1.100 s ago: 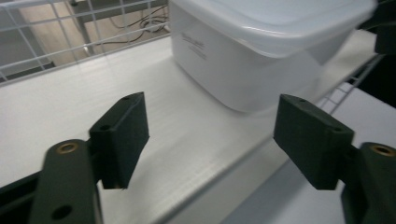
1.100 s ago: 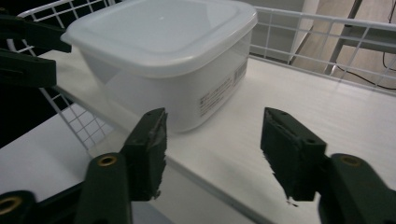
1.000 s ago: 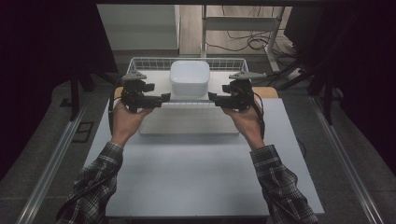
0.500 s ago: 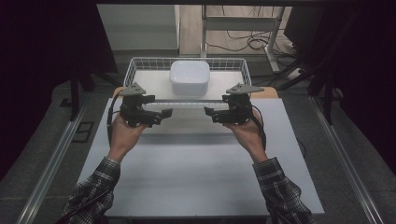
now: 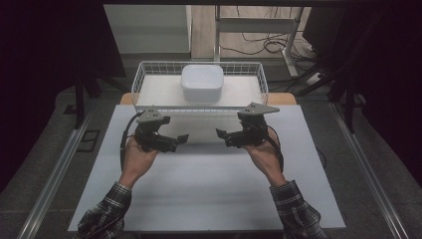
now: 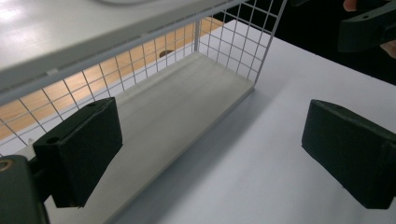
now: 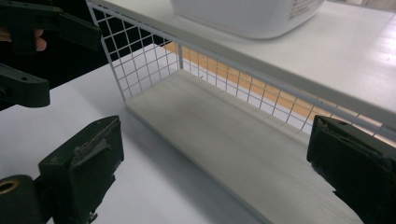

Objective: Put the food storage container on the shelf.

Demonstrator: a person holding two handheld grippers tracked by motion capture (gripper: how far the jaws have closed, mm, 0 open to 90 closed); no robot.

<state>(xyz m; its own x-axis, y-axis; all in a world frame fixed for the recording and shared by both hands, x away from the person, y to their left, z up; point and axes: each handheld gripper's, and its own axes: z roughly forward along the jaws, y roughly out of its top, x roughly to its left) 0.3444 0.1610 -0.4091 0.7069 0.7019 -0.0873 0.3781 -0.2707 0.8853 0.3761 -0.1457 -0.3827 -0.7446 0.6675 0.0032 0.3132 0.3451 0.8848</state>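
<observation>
a: left hand-held gripper and right hand-held gripper, jaws just been opening, wide apart, nothing between them.

b: yep. wire basket with the white container sits just beyond, on the desk.

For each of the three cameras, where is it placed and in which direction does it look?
High view: above the person's side, facing forward and down on the white table; shows both forearms, left gripper, right gripper.
Left gripper view: rides the left gripper, faces the wire basket; own open jaws.
Right gripper view: rides the right gripper, faces the basket and white container; own open jaws.
Shared: basket, table.
</observation>
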